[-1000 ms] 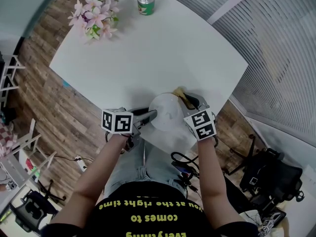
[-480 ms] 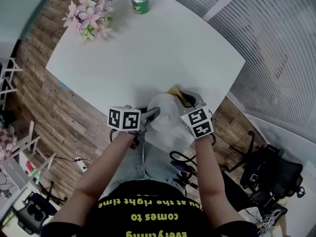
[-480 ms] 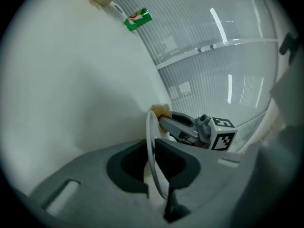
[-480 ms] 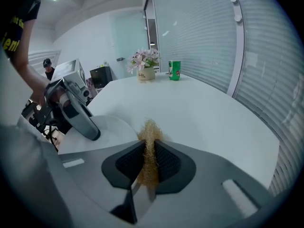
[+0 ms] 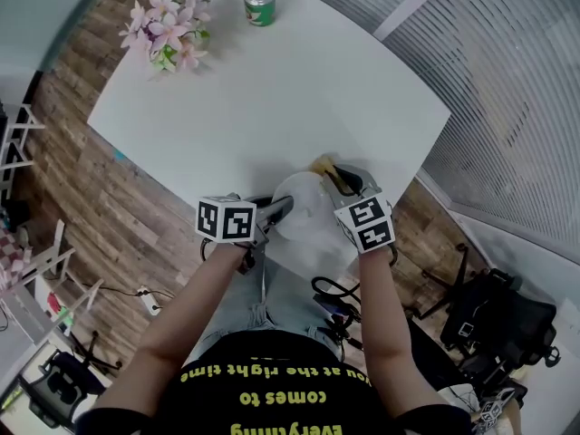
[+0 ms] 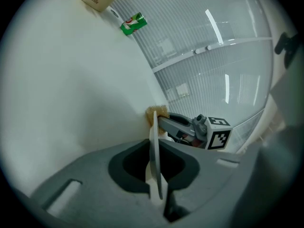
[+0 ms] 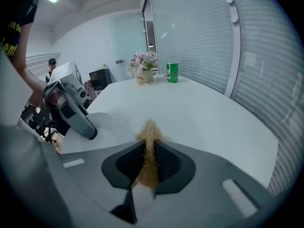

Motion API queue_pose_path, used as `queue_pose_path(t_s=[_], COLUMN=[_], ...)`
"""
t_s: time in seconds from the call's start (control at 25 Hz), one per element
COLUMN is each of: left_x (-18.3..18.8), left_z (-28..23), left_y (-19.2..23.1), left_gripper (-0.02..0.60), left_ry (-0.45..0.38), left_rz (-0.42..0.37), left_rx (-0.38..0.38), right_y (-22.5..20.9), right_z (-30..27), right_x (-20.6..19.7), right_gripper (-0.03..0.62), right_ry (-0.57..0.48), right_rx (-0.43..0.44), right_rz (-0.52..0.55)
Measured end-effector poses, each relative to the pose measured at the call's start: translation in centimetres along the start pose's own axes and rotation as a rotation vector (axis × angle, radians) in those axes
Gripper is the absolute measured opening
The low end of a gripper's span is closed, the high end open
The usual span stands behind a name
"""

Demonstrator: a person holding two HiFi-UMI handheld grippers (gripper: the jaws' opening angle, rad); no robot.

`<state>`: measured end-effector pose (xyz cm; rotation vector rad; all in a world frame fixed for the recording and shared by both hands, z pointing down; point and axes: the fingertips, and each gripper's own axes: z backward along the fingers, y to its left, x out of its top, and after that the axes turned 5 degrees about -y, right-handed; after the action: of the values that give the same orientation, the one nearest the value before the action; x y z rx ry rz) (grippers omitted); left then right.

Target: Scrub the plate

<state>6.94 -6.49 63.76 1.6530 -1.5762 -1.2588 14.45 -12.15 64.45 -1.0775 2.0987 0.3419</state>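
Risk: left gripper (image 6: 155,175) jaws, just closing, pinch only the thin rim of the plate (image 5: 306,223) at the table's (image 5: 272,98) near edge, so hard strokes could lever it loose or off the edge. Right gripper (image 5: 339,179) jaws clamp a tan fibrous scrubber (image 7: 148,148) by the plate's far rim. Plate white, plain, no soil visible.
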Motion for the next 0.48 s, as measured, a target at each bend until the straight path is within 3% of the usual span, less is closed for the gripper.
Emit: queue_pose_path(t_s=[0.48], left_x=[1.5], left_z=[3.2], left_y=[-0.5], left_gripper=[0.021], left_ry=[-0.094], left_rz=[-0.097], left_rx=[0.048], right_y=[0.1], right_z=[2.2], right_x=[3.6], right_gripper=[0.054], right_ry=[-0.102], right_rx=[-0.016], right_rz=[0.01])
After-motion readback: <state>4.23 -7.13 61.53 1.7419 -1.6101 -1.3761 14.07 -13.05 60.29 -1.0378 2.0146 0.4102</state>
